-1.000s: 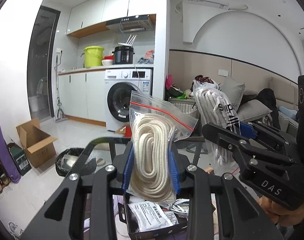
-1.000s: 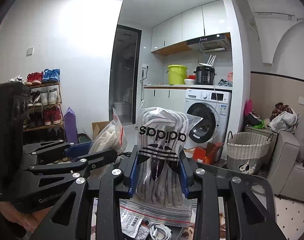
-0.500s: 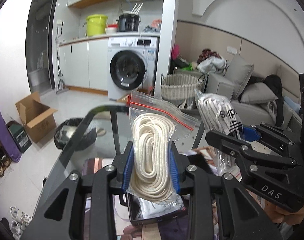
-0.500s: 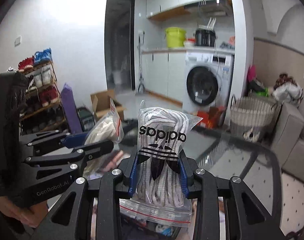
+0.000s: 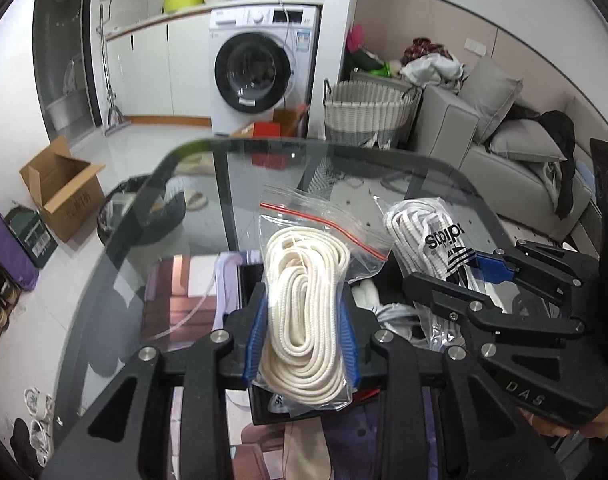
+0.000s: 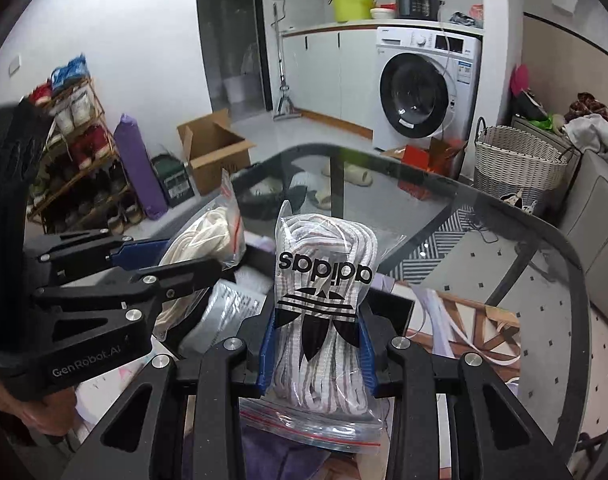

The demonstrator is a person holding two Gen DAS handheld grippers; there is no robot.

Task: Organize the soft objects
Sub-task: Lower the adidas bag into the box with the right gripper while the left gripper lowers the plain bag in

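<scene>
Both rope bags [image 5: 304, 320] [image 6: 320, 312] have lowered toward the black box [image 5: 260, 412].

surface: glass table [image 5: 152, 240], dark rounded rim | on it: open black box [image 5: 250, 276] holding packets and cords | under glass: patterned reddish sheet [image 6: 476, 320]

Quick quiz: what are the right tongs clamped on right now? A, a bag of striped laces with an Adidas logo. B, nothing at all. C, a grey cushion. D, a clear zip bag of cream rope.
A: in the right wrist view the right tongs pinch the Adidas-logo bag of laces between their blue pads, while the cream rope bag sits in the left tongs.
</scene>
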